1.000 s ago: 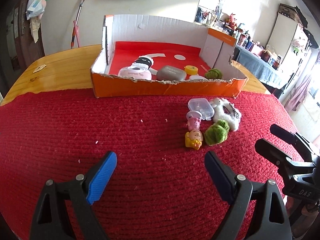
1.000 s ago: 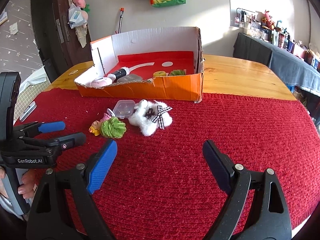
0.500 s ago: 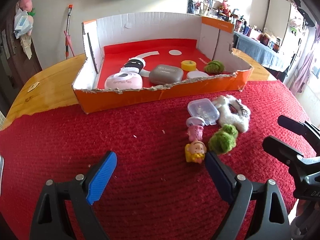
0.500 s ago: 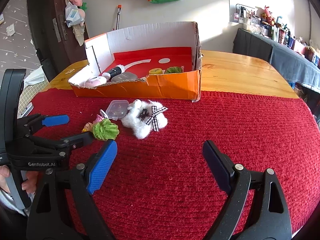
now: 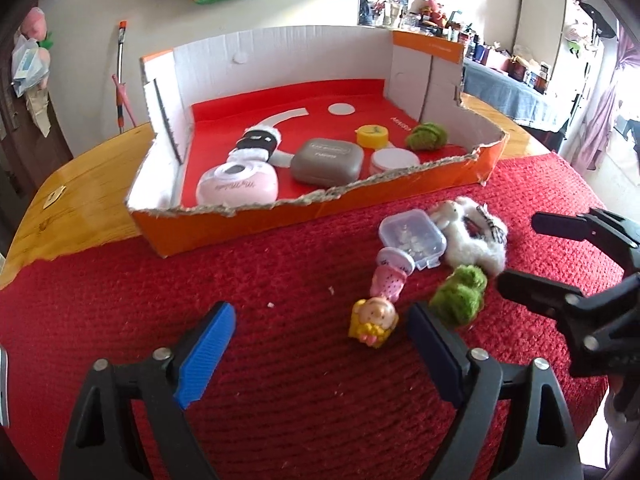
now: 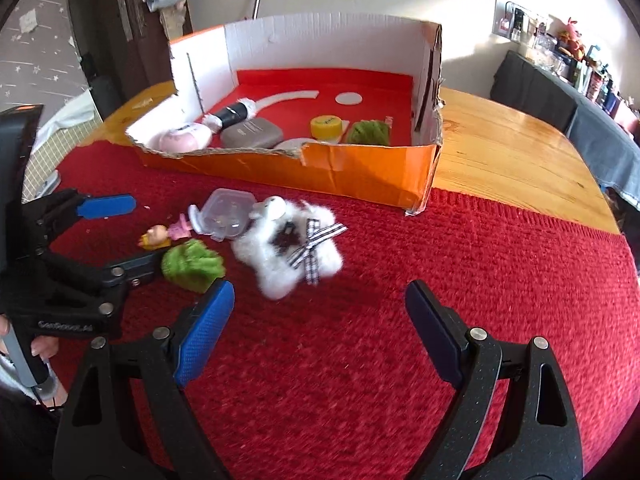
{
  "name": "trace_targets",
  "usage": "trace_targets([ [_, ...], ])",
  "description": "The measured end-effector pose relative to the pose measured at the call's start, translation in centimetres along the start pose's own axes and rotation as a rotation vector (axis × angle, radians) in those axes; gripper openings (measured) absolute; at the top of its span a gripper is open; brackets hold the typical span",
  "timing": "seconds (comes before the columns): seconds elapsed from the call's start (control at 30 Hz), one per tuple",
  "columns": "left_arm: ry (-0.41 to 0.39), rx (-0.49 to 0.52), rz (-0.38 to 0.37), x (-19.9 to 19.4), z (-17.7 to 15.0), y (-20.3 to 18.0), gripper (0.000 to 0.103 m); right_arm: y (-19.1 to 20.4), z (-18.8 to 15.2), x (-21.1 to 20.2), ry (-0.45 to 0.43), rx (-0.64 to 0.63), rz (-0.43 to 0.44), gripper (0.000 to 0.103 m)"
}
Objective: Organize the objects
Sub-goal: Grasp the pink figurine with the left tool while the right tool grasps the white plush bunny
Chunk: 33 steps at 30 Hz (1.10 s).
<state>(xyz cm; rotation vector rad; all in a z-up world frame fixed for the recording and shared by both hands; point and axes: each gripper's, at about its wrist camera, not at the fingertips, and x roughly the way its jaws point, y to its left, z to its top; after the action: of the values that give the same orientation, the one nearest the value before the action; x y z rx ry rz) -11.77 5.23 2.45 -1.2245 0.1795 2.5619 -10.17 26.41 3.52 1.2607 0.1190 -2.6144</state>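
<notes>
On the red mat (image 5: 120, 320) covering the wooden counter (image 6: 500, 152), a small cluster lies loose: a yellow doll figure (image 5: 373, 320), a pink toy cup (image 5: 390, 276), a clear plastic case (image 5: 412, 238), a white fluffy toy (image 6: 292, 252) with a checked bow, and a green pom-pom (image 6: 192, 266); behind them stands the orange cardboard box (image 5: 224, 224), holding other items; the left gripper (image 5: 320, 340) is closing, jaws wide, the doll figure just ahead, untouched; the right gripper (image 6: 320, 312) is released, grasping nothing, just beside the pom-pom.
</notes>
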Motion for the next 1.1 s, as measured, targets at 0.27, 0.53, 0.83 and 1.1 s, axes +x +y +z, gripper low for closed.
trace_targets([
  [0.27,-0.016,0.029,-0.055,0.3,0.7,-0.5,0.070,-0.1,1.0,1.7,0.035,-0.047,0.001,0.088],
  [0.53,-0.018,0.044,-0.091,0.4,1.0,-1.0,0.048,1.2,1.7,2.4,0.032,-0.109,-0.004,0.070],
  [0.83,-0.029,0.049,-0.172,-0.1,0.4,-1.3,0.022,2.7,1.3,2.0,0.006,-0.167,0.043,0.038],
  [1.1,-0.071,0.018,-0.150,-2.0,0.1,-0.7,0.022,2.6,0.8,0.1,-0.035,-0.121,0.071,0.038],
])
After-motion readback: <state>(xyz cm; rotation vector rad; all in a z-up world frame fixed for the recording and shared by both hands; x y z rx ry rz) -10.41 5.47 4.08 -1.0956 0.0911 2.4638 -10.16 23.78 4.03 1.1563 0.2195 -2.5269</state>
